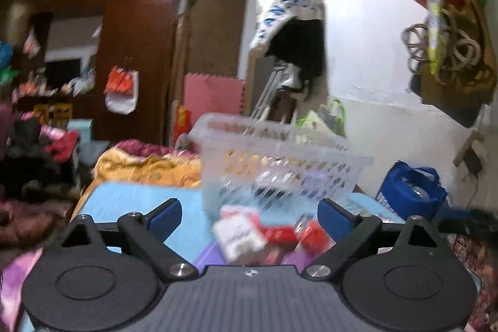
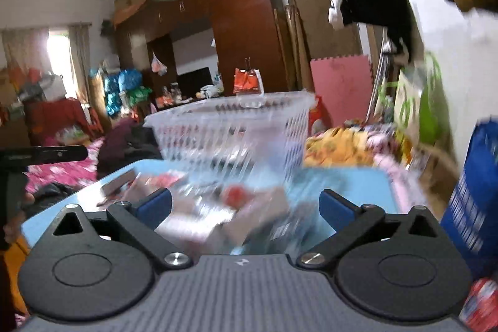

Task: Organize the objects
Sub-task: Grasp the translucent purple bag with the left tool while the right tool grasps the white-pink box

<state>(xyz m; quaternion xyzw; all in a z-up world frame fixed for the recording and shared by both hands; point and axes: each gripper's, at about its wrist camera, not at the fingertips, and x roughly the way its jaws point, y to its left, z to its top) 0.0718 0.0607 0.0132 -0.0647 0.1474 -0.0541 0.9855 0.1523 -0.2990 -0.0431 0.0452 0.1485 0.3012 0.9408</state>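
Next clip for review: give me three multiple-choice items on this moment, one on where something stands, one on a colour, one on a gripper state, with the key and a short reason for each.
1. Where does the clear basket stand?
A. on the light blue table, beyond the small packs
B. on the floor
C. hanging on the wall

2. What colour is the foam mat that leans by the door?
A. green
B. pink
C. black

3. How is the left gripper?
A. shut on a pack
B. shut on the basket rim
C. open, holding nothing

Key:
1 A, its base sits on the table top behind the red and white packs.
2 B, the upright mat is plainly pink in both views.
3 C, the blue pads stand far apart and press on nothing.
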